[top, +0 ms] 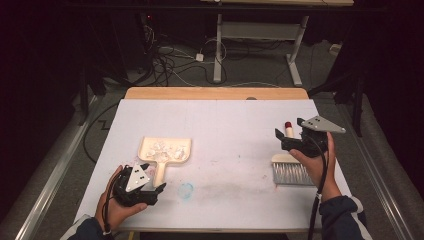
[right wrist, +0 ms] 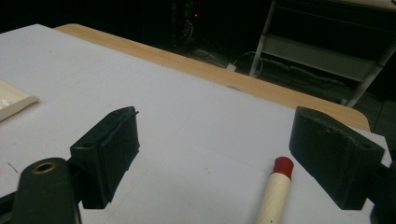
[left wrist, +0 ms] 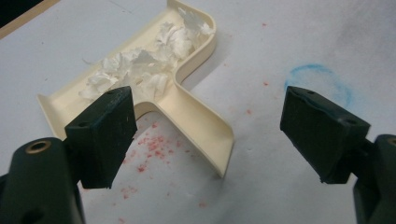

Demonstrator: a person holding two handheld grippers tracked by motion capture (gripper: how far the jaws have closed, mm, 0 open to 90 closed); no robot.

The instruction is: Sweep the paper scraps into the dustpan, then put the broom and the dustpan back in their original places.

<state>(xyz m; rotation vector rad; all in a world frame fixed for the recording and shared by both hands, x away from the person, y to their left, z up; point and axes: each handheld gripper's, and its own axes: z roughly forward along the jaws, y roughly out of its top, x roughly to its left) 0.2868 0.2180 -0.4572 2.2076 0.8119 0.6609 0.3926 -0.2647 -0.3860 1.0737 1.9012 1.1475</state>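
Jaws stand wide apart on both grippers, holding nothing. The left gripper (top: 150, 189) hovers near the desk's (top: 225, 120) near-left corner, just behind the handle of the cream dustpan (left wrist: 196, 116), whose tray holds white paper scraps (left wrist: 140, 70). The right gripper (top: 287, 137) hangs by the right edge, above the red-tipped handle of the brush (top: 291, 170), not touching it.
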